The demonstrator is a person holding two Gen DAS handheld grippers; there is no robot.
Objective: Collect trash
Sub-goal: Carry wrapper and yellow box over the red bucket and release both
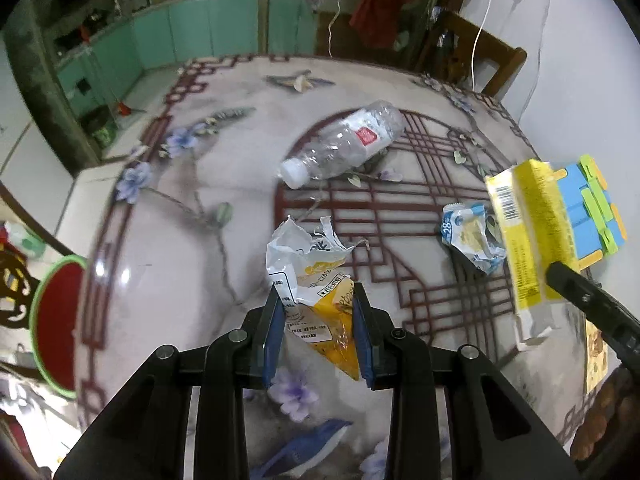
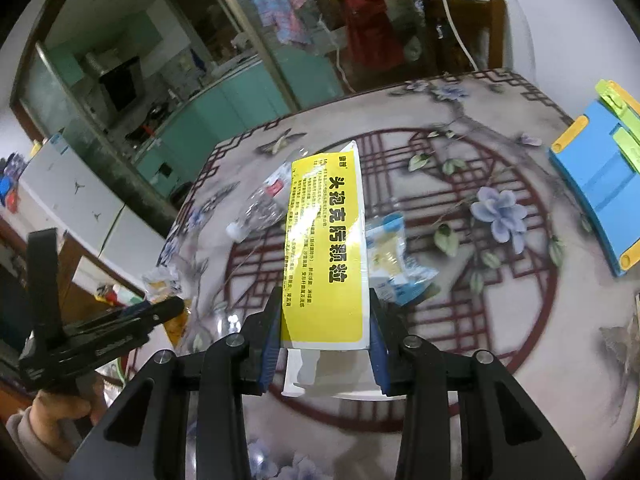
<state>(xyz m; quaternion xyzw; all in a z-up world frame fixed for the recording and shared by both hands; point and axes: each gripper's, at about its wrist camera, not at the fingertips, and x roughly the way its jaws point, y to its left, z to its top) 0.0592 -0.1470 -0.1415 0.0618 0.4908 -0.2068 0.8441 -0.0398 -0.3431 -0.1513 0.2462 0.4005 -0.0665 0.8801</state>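
Left gripper (image 1: 318, 324): jaws narrowed onto a crumpled white and yellow plastic wrapper (image 1: 310, 280), pinched between the blue pads and lifted off the glossy flower-and-lattice patterned table (image 1: 160, 240). Right gripper (image 2: 325, 330): jaws closed partway on a long yellow and white cardboard medicine box (image 2: 326, 248), gripped by its near end, far end jutting forward above the tabletop.

Just beyond the right jaws, under and to the right of the box: a crushed blue and white snack packet (image 2: 390, 260), uncollected. Farther ahead of the left jaws: a clear plastic bottle with white cap and red label (image 1: 344, 144), lying on its side near the middle of the lattice circle, also uncollected. Off to the far right of both: a blue plastic stand with green and yellow clips (image 2: 600, 168), probably not rubbish.

Low to the left of the left jaws: a red, green-rimmed round container (image 1: 56, 316), possibly the bin, though blurred.

Judged under way: two pieces in hand but not dropped anywhere, two left on the table.
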